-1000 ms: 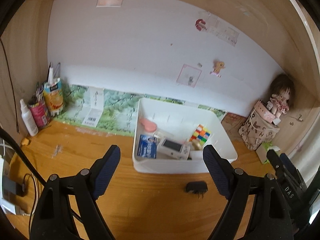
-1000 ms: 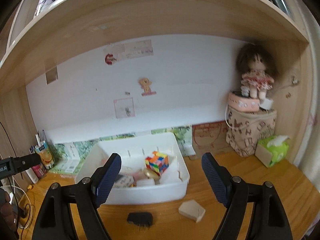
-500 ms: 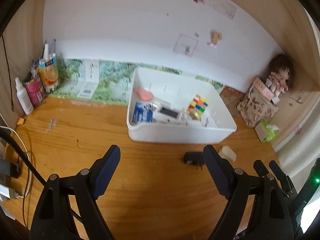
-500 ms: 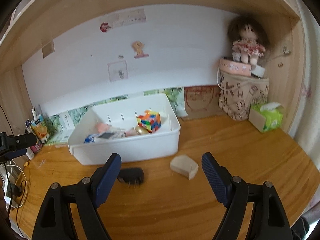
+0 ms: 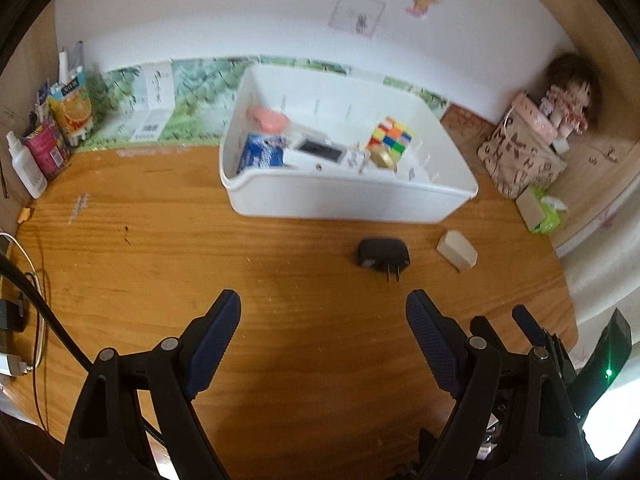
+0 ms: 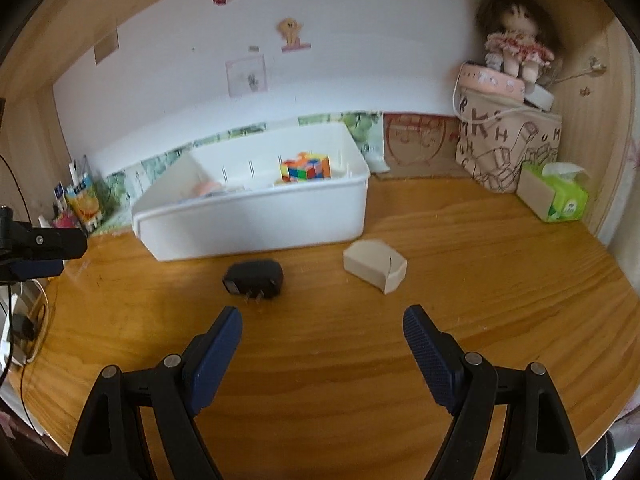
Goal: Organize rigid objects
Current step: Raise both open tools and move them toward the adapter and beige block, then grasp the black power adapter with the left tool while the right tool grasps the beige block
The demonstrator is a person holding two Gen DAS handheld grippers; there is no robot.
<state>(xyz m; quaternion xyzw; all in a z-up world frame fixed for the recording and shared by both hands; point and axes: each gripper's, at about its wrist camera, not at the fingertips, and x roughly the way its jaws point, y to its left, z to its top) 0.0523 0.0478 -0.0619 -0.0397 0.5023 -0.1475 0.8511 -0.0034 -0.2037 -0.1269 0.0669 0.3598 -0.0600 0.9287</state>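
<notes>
A white bin (image 5: 352, 200) (image 6: 256, 220) stands on the wooden desk and holds a colourful puzzle cube (image 5: 390, 138) (image 6: 306, 167), a blue packet (image 5: 260, 156), a pink case (image 5: 266, 118) and a white device (image 5: 316, 152). A black plug adapter (image 5: 382, 256) (image 6: 254, 276) and a beige block (image 5: 456, 250) (image 6: 374, 266) lie on the desk in front of the bin. My left gripper (image 5: 322, 320) is open and empty, well short of the adapter. My right gripper (image 6: 322, 332) is open and empty, just short of the adapter and the block.
A patterned bag (image 6: 504, 148) with a doll (image 6: 516, 44) on top and a green tissue pack (image 6: 560, 194) stand at the right wall. Cartons and a white bottle (image 5: 26, 164) stand at the left. Cables (image 5: 24, 320) lie at the left desk edge.
Both grippers have pulled back and tilted down, so the bin looks farther and more bare desk shows. The adapter and beige block have come into fuller view. Both stay open.
</notes>
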